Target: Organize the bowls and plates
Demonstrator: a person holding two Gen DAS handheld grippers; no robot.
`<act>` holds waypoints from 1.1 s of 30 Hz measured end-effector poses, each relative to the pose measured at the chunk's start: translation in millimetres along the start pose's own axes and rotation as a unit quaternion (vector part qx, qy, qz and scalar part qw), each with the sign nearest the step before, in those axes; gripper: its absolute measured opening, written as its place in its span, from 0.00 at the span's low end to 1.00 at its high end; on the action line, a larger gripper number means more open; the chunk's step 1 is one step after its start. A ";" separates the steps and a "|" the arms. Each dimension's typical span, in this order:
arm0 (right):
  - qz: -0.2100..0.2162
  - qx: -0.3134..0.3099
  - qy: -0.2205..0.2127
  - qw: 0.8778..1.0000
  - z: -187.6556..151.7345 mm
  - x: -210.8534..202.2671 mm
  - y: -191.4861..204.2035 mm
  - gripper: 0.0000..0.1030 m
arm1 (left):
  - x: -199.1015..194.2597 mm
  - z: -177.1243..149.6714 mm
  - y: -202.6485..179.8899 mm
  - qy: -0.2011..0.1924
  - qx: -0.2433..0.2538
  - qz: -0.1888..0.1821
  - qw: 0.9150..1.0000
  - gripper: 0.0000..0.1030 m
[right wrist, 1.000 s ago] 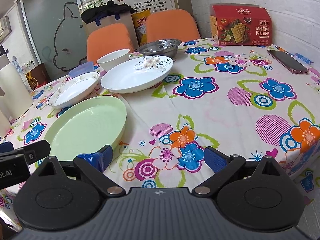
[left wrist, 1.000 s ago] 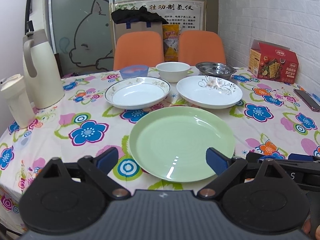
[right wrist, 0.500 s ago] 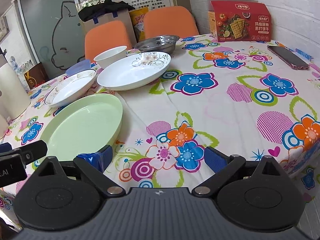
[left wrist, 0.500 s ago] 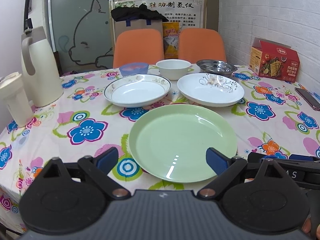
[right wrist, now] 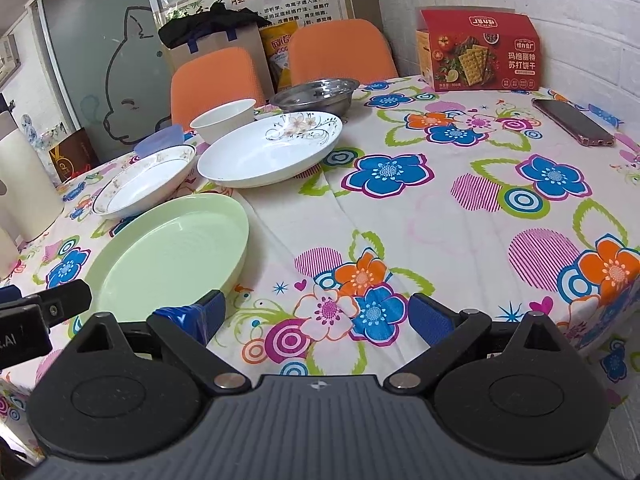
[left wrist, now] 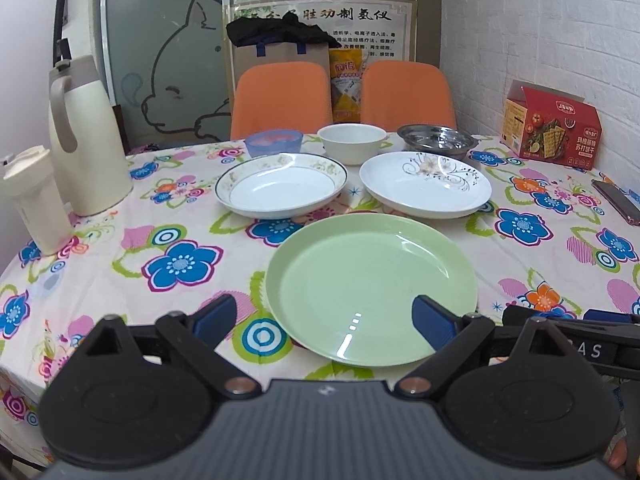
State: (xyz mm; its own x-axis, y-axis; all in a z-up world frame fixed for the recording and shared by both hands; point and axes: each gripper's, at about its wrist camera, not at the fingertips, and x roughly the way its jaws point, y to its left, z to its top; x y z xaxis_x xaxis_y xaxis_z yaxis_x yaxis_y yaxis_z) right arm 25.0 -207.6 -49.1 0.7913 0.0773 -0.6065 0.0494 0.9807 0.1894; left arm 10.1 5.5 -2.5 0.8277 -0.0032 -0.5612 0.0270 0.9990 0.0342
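Observation:
A pale green plate [left wrist: 370,286] [right wrist: 172,252] lies nearest on the flowered tablecloth. Behind it sit a gold-rimmed white plate [left wrist: 282,190] [right wrist: 146,182] and a white plate with a flower motif [left wrist: 426,188] [right wrist: 272,150]. Further back stand a blue bowl [left wrist: 274,142], a white bowl [left wrist: 352,142] [right wrist: 224,118] and a steel bowl [left wrist: 438,140] [right wrist: 314,94]. My left gripper [left wrist: 324,320] hovers open over the green plate's near edge. My right gripper [right wrist: 316,316] is open, just right of that plate, holding nothing.
A cream thermos jug [left wrist: 84,136] and a cream cup [left wrist: 34,204] stand at the left. A red cracker box [left wrist: 550,128] [right wrist: 480,54] and a phone [right wrist: 572,122] lie at the right near the wall. Two orange chairs [left wrist: 282,98] stand behind the table.
Both grippers have risen and drawn back slightly, so the dishes sit a little lower and smaller in view. Both stay open. No dish has moved.

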 end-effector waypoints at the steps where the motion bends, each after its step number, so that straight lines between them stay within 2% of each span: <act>1: 0.000 0.000 -0.001 1.000 0.0 -0.5 -0.1 0.83 | -0.9 0.1 0.1 -0.001 0.000 0.000 1.000 0.91; 27: 0.008 0.007 -0.003 1.000 -0.4 -0.6 2.2 0.83 | -0.5 0.6 7.3 -0.001 -0.012 0.000 1.000 0.91; 33: 0.009 0.021 -0.016 1.000 2.8 -4.5 -4.1 0.83 | 0.9 1.5 5.1 -0.001 -0.008 -0.003 1.000 0.91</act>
State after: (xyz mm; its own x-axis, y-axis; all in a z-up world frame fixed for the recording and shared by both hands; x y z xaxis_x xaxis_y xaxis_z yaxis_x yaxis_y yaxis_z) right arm 23.0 -212.4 -45.0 0.8109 0.0877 -0.5786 0.0603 0.9709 0.2317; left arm 11.8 10.5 -1.6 0.8284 -0.0087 -0.5600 0.0223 0.9996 0.0174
